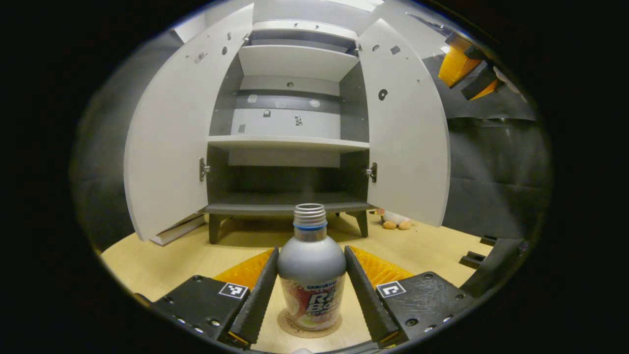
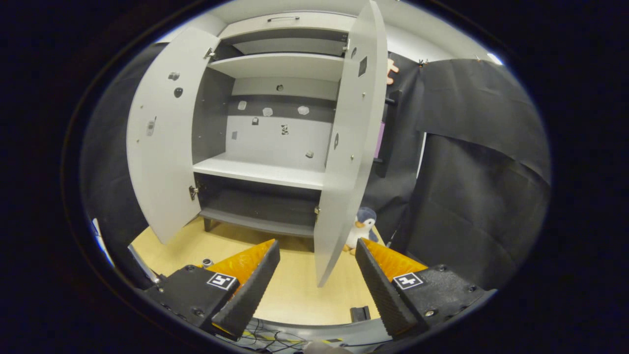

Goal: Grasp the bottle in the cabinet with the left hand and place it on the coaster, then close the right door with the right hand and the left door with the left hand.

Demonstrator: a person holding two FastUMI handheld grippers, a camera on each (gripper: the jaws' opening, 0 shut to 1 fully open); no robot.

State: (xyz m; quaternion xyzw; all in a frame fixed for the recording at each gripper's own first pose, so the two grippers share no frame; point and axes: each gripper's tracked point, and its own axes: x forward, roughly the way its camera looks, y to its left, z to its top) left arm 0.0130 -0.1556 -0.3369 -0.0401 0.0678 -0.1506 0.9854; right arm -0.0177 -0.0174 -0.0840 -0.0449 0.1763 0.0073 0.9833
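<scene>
A silver bottle (image 1: 311, 275) with a threaded neck and no cap stands upright on a round cork coaster (image 1: 291, 328) on the wooden table. My left gripper (image 1: 311, 253) is shut on it, both fingertips against its shoulder. Behind it the white cabinet (image 1: 290, 142) has bare shelves, with its left door (image 1: 167, 147) and right door (image 1: 408, 137) swung wide. My right gripper (image 2: 317, 246) is open, holding nothing, just before the right door (image 2: 346, 162), which I see edge-on. The left door (image 2: 162, 147) stands wide in that view too. High at the right, the right gripper (image 1: 464, 66) hangs.
A plush penguin (image 2: 361, 228) sits on the table by the cabinet's right foot, also seen as the penguin (image 1: 395, 221). A flat white board (image 1: 177, 231) lies under the left door. Black cloth walls the booth. Cables (image 2: 275, 332) trail at the table's near edge.
</scene>
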